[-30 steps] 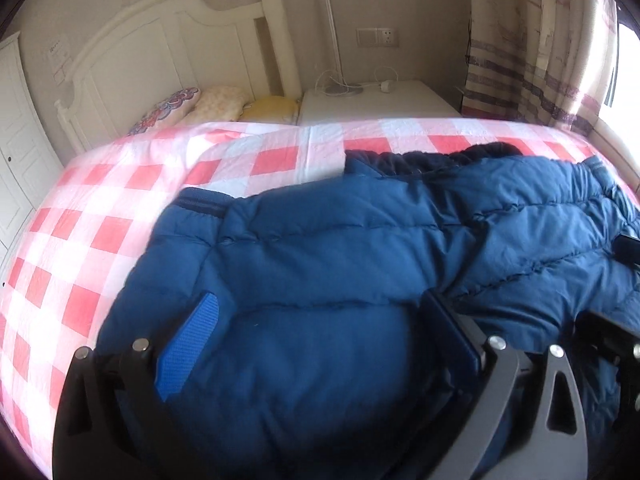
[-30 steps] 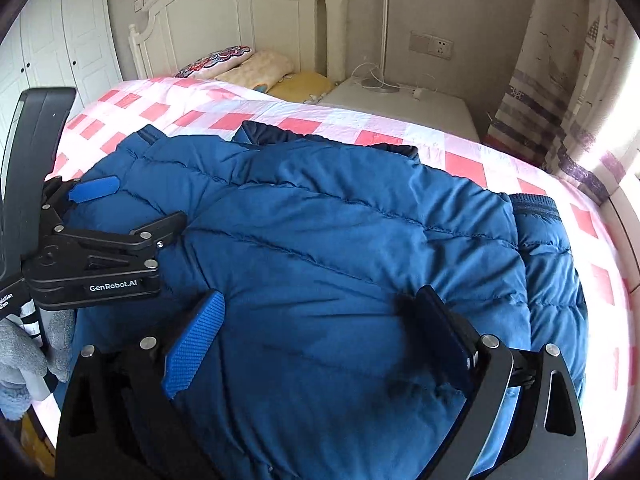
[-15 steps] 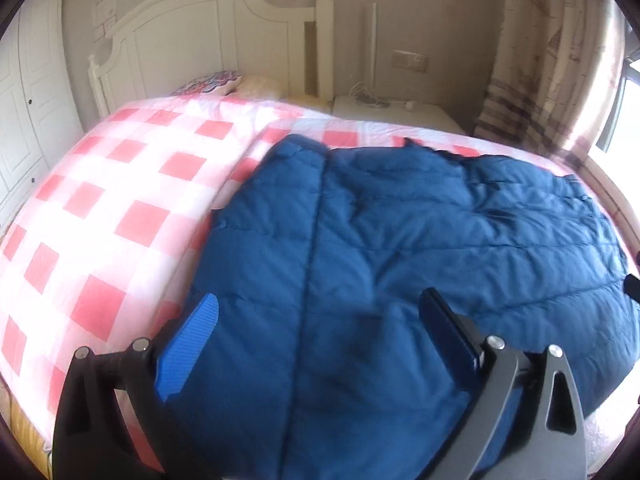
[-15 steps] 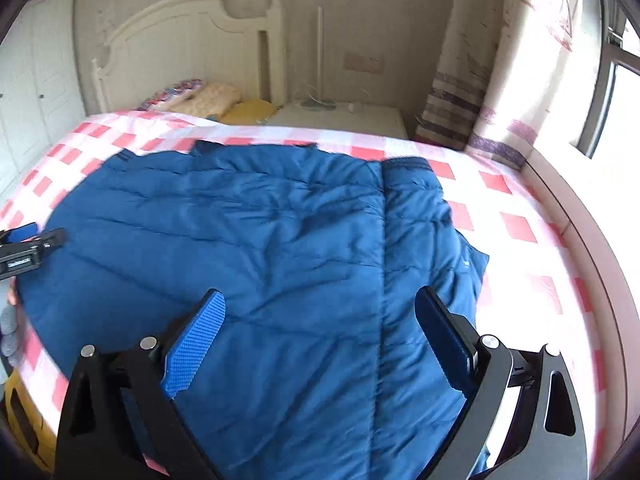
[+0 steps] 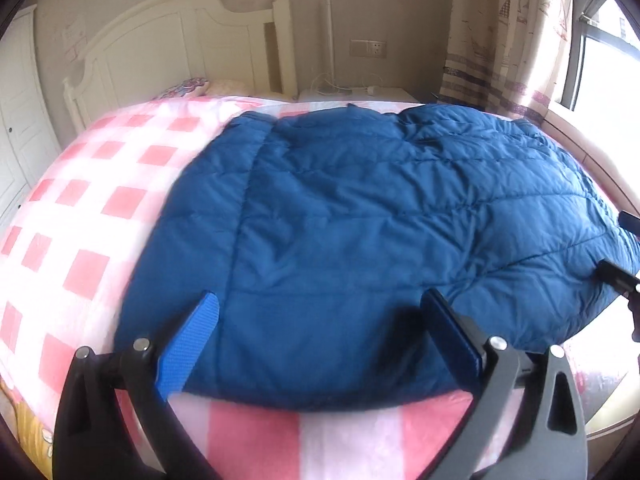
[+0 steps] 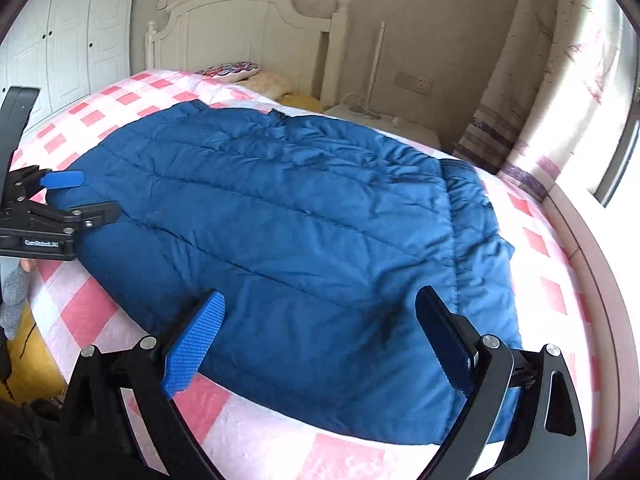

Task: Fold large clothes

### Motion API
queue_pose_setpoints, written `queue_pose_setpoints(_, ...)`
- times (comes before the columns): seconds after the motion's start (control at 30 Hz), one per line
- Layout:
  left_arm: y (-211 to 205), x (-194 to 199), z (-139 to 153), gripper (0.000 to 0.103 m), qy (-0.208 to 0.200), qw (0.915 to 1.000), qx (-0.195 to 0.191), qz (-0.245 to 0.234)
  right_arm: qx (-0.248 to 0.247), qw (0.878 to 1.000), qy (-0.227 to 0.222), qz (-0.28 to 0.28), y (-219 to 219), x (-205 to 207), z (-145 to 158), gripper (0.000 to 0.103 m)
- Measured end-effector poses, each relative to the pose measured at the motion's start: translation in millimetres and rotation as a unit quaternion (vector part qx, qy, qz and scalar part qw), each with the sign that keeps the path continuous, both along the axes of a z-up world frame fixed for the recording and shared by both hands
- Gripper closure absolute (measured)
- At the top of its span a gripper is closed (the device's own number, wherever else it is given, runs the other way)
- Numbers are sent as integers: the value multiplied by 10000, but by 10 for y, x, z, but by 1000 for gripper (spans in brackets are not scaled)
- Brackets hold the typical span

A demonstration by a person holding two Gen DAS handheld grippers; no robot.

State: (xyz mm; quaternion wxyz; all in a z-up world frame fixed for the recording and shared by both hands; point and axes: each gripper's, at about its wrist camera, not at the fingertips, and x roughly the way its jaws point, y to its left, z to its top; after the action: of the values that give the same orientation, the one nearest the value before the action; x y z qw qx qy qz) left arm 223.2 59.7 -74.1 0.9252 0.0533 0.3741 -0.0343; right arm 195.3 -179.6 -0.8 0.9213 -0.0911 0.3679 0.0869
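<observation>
1. A big blue padded jacket (image 5: 380, 232) is lying spread flat on a bed (image 5: 92, 208), on a pink and white checked cover, and is taking up most of the cover's near part.
2. The left claw (image 5: 320, 320) is hovering over the jacket's near edge with its two fingers standing wide apart and nothing between them.
3. Its blue ribbed pad (image 5: 188, 348) is showing over the jacket's near left corner, and the dark finger is showing to the right, over the hem.
4. The right claw (image 6: 320, 316) is also hanging with its fingers spread wide and gripping nothing, over the jacket's near edge where it meets the checked cover.
5. In the right wrist view, the left claw (image 6: 80, 196) is coming in from the left, its blue tip and black tip lying against the jacket's left side with a clear gap between them.
6. A hand in a grey knitted glove (image 6: 14, 296) is showing under that tool at the left edge.
7. A darker strip of the jacket (image 6: 476, 236), puckered along a seam, is running down its right side.
8. A white headboard (image 6: 240, 40) is standing at the far end of the bed, with a patterned pillow (image 6: 232, 70) in front of it.
9. A white bedside cabinet (image 6: 384, 128) with a cable on top is standing just beside the bed.
10. A striped curtain (image 5: 504, 40) is hanging at the right, by the window.
</observation>
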Motion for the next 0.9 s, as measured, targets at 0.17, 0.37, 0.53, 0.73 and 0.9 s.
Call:
queue_pose_setpoints(0.17, 293, -83, -230, 1, -251, 9995, -197, -15, 850, 9955, 336, -243, -540, -133, -313, 11)
queue_pose_setpoints(0.37, 311, -71, -232, 1, -195, 9996, -211, 2, 1328, 9893, 234, -552, -691, -363, -125, 11)
queue_pose_setpoints(0.53, 313, -78, -240, 1, -189, 9995, -233, 8, 2867, 9511, 633, -962, -1108, -779, -295, 11)
queue_pose_setpoints(0.73, 307, -80, -240, 1, -181, 9995, -247, 4, 3246, 9366, 814, -1039, -1110, -735, -457, 12)
queue_pose_setpoints(0.9, 320, -68, -238, 1, -145, 9994, -325, -22, 3907, 9052, 906, -1403, -1120, -191, -500, 4)
